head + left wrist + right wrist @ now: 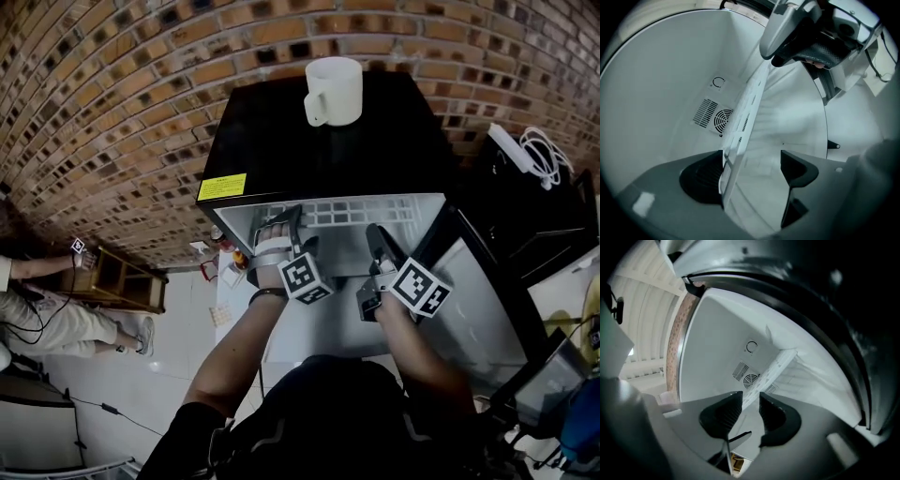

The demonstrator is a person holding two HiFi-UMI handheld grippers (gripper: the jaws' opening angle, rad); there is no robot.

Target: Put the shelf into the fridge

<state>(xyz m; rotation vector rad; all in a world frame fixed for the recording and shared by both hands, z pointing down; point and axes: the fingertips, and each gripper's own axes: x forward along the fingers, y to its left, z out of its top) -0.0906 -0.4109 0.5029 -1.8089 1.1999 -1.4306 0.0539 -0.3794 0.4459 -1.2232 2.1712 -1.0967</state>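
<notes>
Head view is taken up largely by a red-brown brick wall (112, 84). A pale tiled floor (103, 375) is seen below it at the left, where a low wooden rack (127, 281) is stood against the bricks. A small black fridge (319, 150) is set before the wall, its door (487, 319) swung open to the right. A white lattice-edged plastic shelf (361, 211) is seen inside the white cavity, its front rim near the opening. A white ceramic mug (335, 91) is stood on the fridge top. The left tongs (751, 154) are spread wide, and the shelf rim lies against one jaw only. The right tongs (751, 398) are held narrow, with the rim entering their gap; whether it is pinched cannot be told.
</notes>
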